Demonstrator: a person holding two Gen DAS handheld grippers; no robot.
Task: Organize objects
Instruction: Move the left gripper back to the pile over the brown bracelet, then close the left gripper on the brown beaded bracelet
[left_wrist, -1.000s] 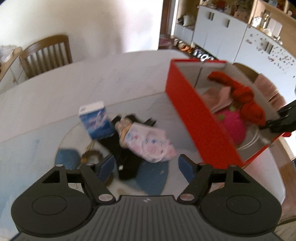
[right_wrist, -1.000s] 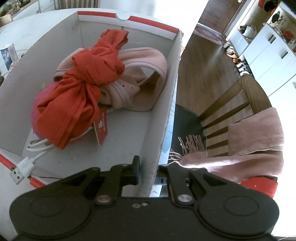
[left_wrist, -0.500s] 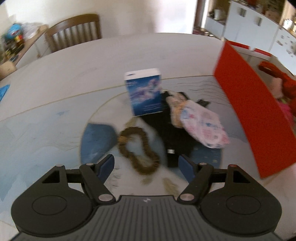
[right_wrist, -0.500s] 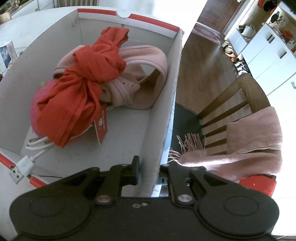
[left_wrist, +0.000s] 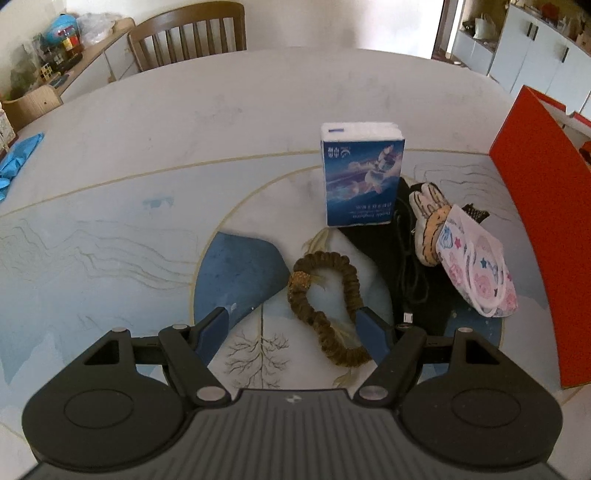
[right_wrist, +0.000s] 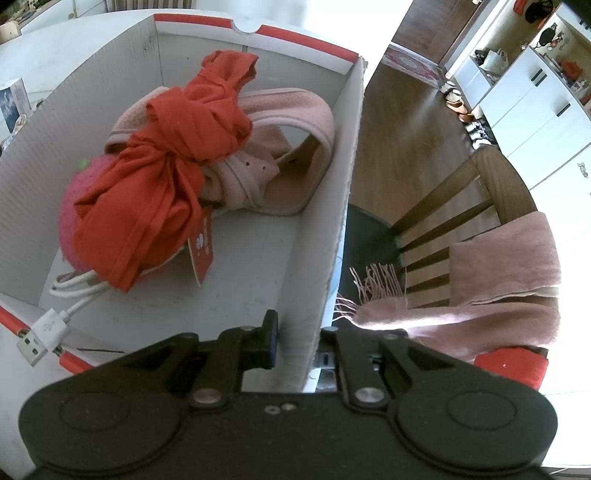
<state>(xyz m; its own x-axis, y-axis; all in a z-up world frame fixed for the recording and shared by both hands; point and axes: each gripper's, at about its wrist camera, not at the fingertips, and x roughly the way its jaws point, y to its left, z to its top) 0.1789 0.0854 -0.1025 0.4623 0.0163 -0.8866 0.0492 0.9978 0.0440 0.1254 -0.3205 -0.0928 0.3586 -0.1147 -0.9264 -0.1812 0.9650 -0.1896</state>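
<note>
The task stood partly done. The box (right_wrist: 332, 206), its wall pinched in the right gripper (right_wrist: 295, 332) jaws, already held a red cloth (right_wrist: 166, 166), a pink sandal (right_wrist: 288, 147) and a cable (right_wrist: 55, 317). The left gripper (left_wrist: 295, 328), jaws spread, hovered over the hair scrunchie (left_wrist: 325, 306); ahead waited a tissue pack (left_wrist: 362, 173), a patterned mask (left_wrist: 476, 269) and a black cloth (left_wrist: 384, 258) on the table (left_wrist: 184, 147).

Bright daylight, blown-out glare, fisheye-warped edges

- Wooden chair (left_wrist: 192, 35) tucked at the table's far edge.
- Blue glove (left_wrist: 16, 158) lying at the table's left edge.
- Second wooden chair (right_wrist: 461, 210) beside the table, pink scarf (right_wrist: 498, 280) draped over its back.
- White cabinets (right_wrist: 532, 99) beyond.
</note>
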